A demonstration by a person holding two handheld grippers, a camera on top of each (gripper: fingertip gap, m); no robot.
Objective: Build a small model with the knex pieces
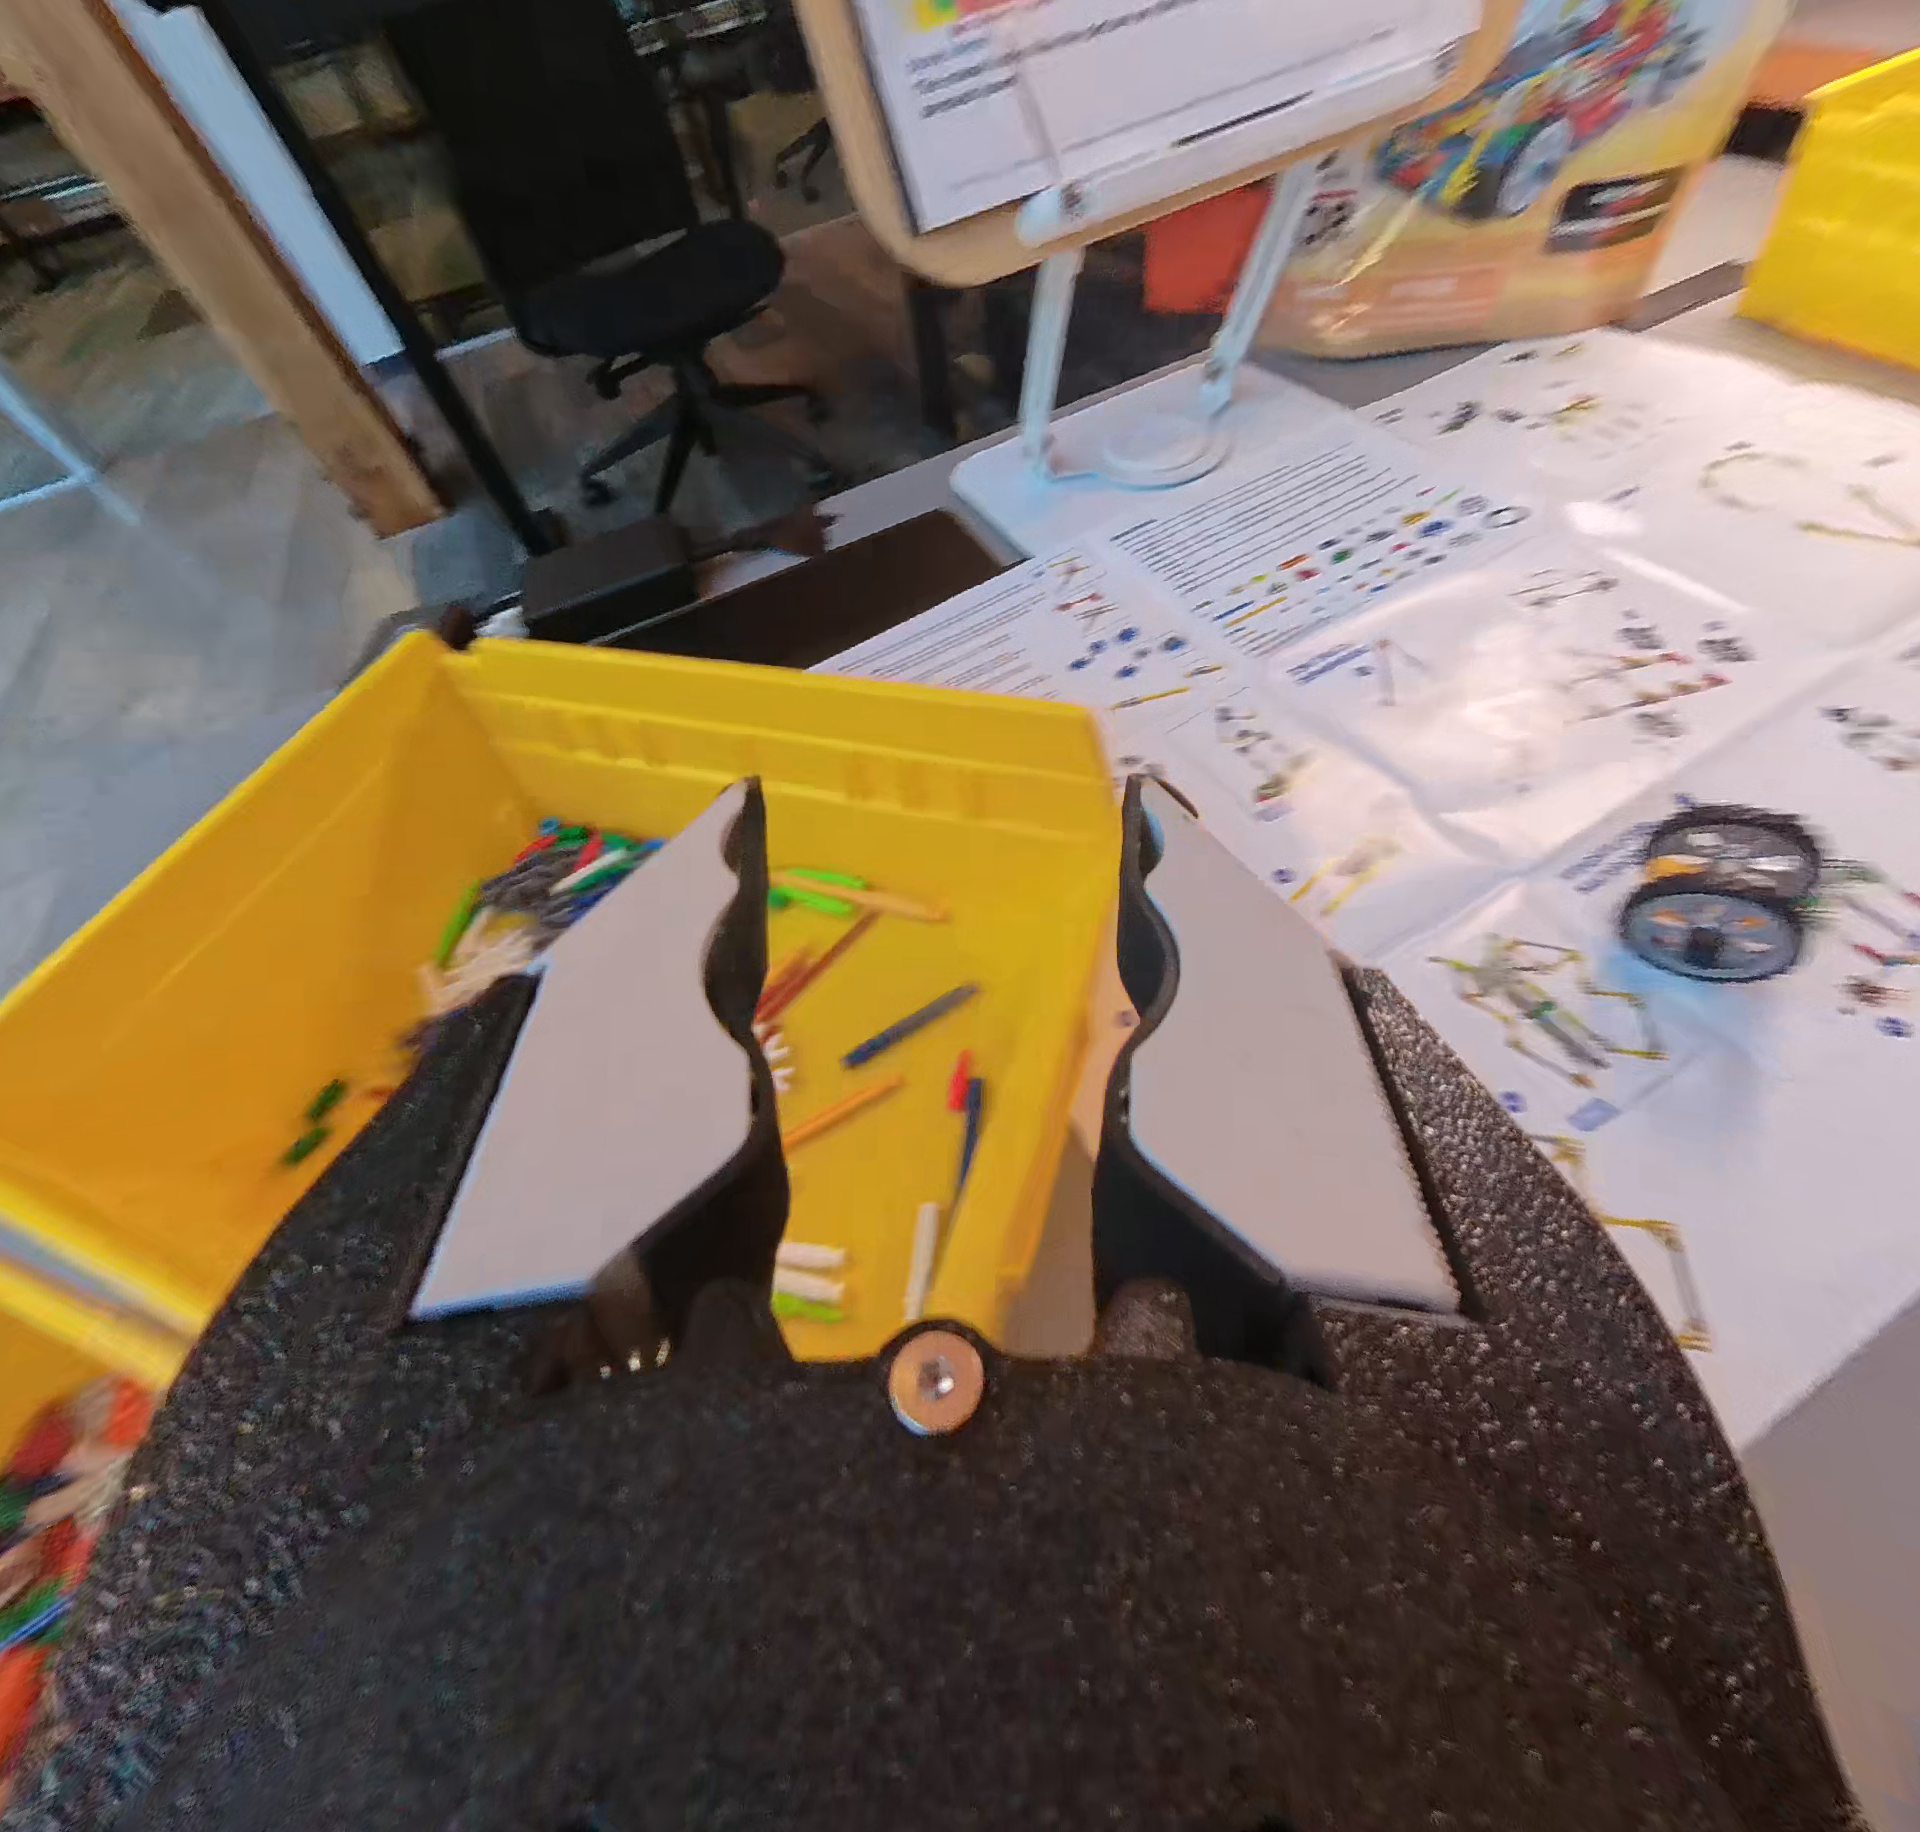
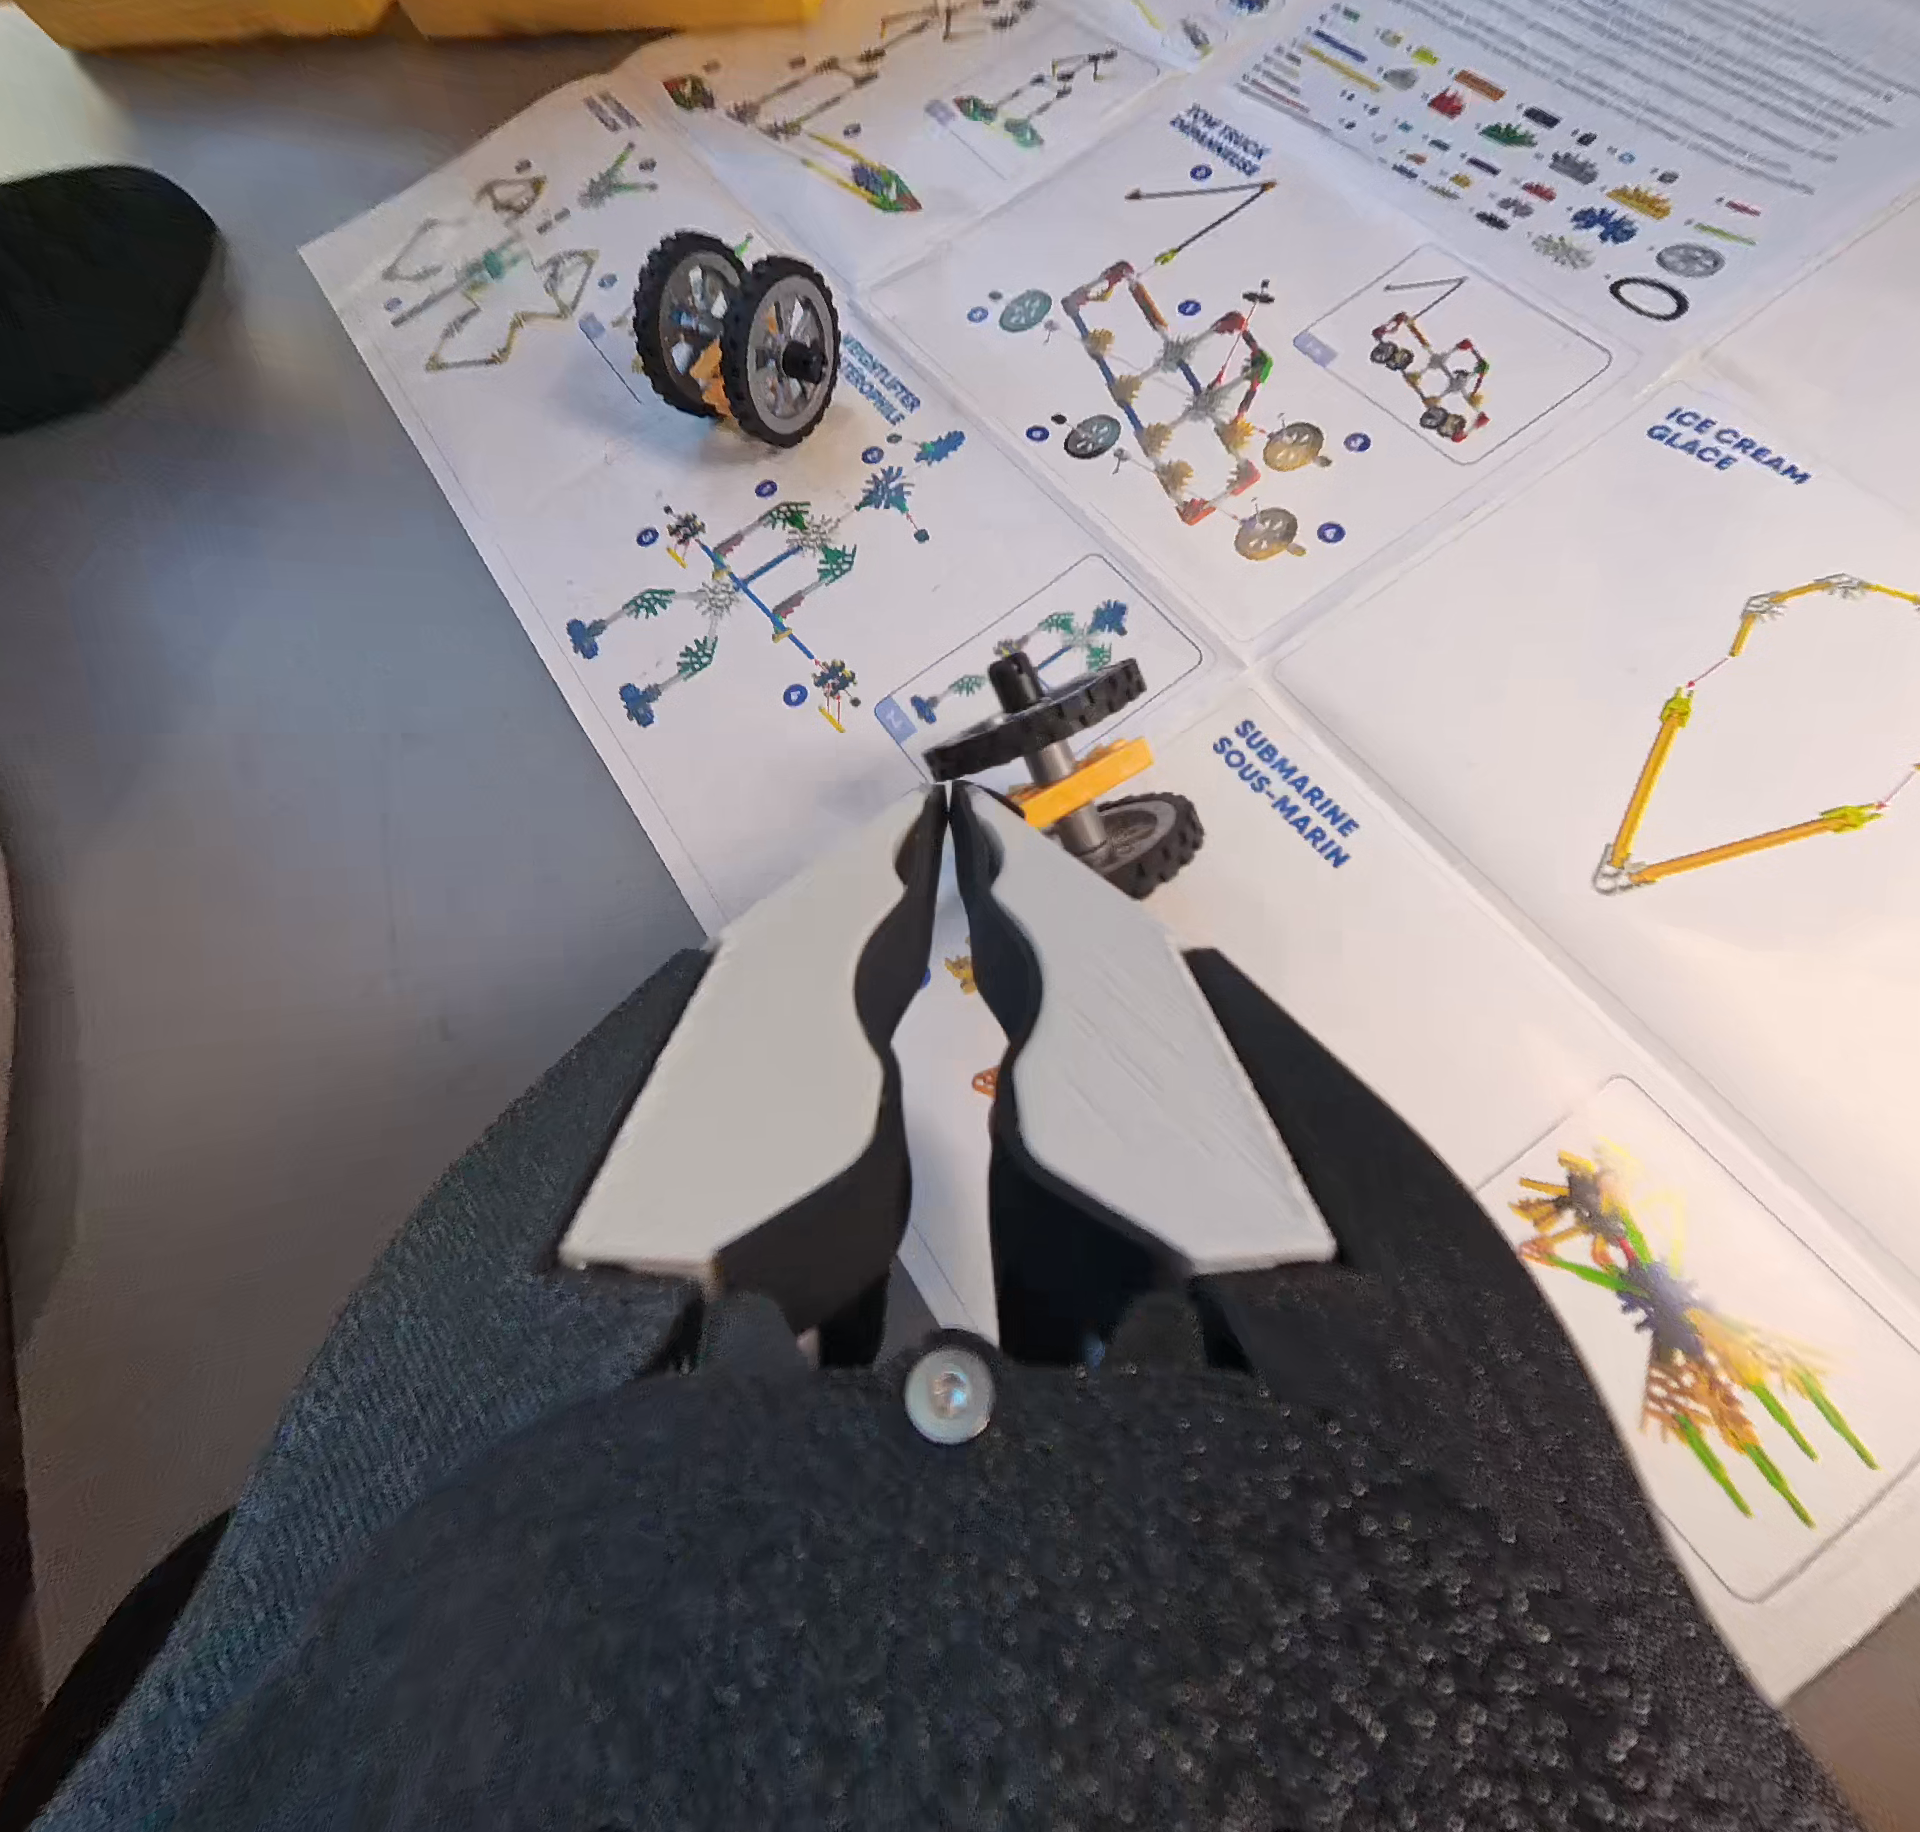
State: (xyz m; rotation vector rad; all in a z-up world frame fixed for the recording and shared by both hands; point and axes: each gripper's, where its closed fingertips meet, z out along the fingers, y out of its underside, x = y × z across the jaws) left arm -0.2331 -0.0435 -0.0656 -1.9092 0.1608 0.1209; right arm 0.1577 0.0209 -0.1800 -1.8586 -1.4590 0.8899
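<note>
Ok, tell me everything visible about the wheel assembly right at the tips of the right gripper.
The wheel assembly is two black treaded tyres on a dark grey axle, with a flat orange-yellow connector piece between them. It looks plastic with rubbery tyres. It sits tilted on the instruction sheet, one wheel raised, the other low and partly hidden behind a finger. The right gripper has its tips closed at the upper tyre's edge; whether they pinch it cannot be told.

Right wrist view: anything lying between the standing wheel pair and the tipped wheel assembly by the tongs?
Nothing solid: in the right wrist view only the printed instruction sheet lies between the wheel pair and the tipped assembly.
</note>
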